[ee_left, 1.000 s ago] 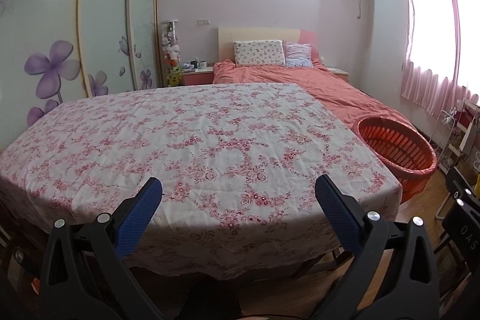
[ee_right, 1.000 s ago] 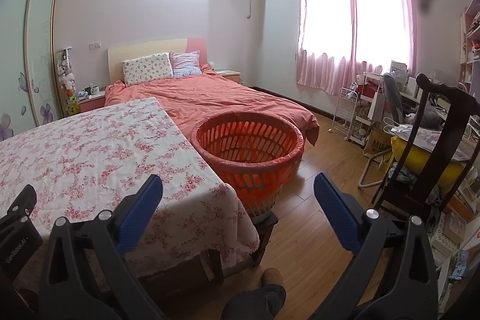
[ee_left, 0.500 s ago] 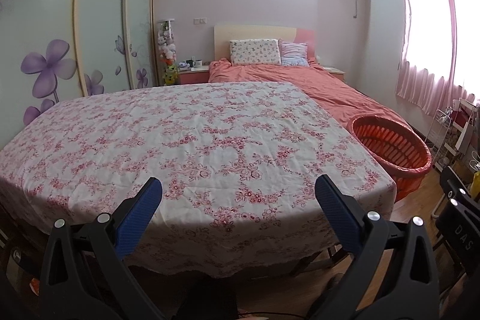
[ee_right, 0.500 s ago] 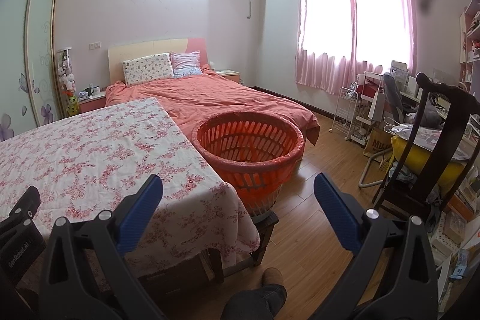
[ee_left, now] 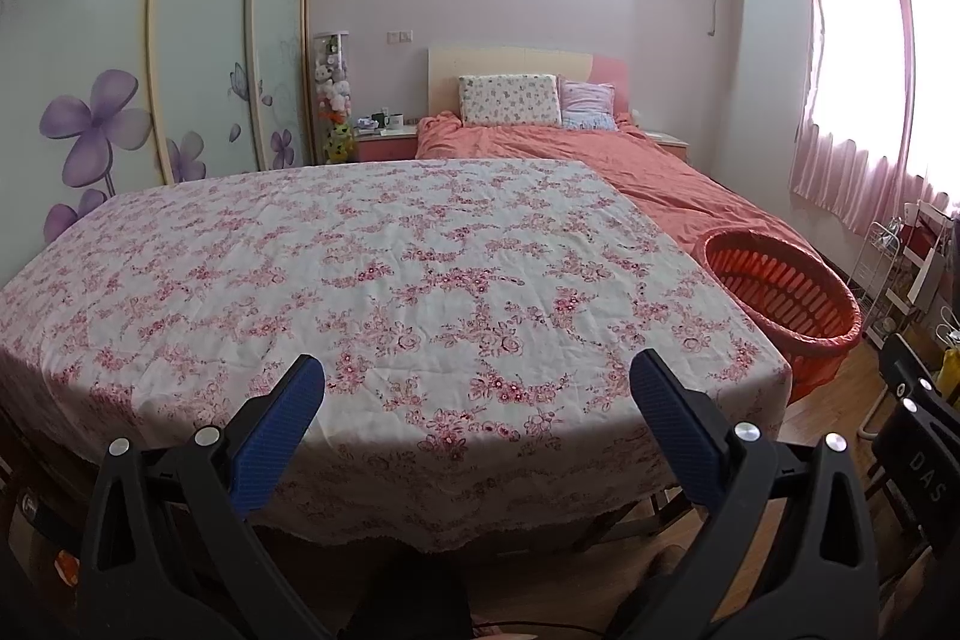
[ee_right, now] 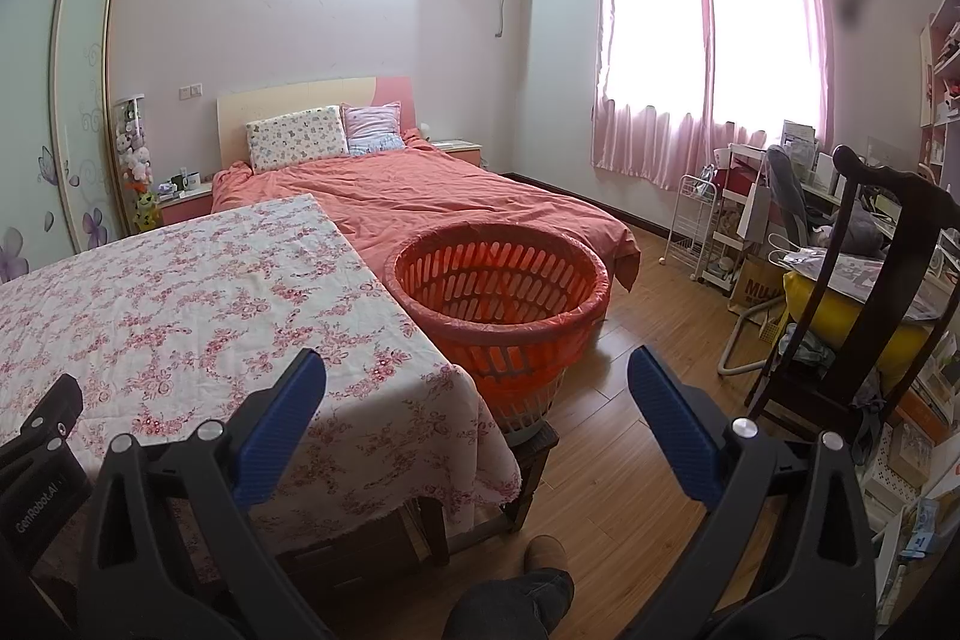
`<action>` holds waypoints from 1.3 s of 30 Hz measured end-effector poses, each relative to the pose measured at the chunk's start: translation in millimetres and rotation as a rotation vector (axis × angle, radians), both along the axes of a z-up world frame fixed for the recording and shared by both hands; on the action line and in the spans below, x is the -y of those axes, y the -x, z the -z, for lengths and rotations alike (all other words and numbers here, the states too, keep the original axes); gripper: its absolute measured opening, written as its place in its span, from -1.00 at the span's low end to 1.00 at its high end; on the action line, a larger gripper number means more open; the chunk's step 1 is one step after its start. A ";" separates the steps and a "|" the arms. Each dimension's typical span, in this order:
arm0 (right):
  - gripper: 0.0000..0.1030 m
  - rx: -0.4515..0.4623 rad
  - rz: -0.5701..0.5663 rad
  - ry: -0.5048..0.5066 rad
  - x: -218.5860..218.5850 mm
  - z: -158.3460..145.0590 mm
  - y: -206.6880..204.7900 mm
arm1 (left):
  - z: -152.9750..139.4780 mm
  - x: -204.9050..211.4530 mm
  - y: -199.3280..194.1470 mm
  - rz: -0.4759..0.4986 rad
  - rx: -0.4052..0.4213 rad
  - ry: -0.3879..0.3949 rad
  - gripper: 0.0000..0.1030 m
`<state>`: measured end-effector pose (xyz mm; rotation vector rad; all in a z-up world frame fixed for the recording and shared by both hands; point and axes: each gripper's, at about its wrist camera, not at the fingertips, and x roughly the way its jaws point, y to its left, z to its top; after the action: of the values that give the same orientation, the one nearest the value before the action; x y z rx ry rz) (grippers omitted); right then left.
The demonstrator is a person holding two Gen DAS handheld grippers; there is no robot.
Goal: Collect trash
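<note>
My left claw (ee_left: pixel 477 388) gapes wide with nothing in it, low in the frame over the near edge of the floral-clothed table (ee_left: pixel 384 280). The orange basket (ee_left: pixel 780 292) sits at middle right, beside the table's corner. My right claw (ee_right: pixel 477 388) is equally wide and empty; the basket (ee_right: pixel 498 292) lies just above its gap, frame centre.

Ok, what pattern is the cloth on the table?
White tablecloth with small pink and red flower sprays all over; it shows best in the left wrist view.
</note>
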<state>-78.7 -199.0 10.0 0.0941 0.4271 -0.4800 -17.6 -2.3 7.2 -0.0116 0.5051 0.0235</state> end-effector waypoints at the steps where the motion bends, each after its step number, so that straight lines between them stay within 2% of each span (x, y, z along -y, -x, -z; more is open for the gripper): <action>1: 0.91 0.000 0.000 0.000 -0.2 0.0 0.4 | -0.2 0.0 0.0 0.001 0.000 -0.001 0.95; 39: 0.91 -0.002 0.000 -0.001 0.4 -0.3 0.5 | 4.4 -0.1 0.0 0.002 -0.013 0.007 0.95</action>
<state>-79.2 -199.5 10.2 0.0949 0.4294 -0.4794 -17.6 -2.1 2.8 -0.0182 0.5179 0.0203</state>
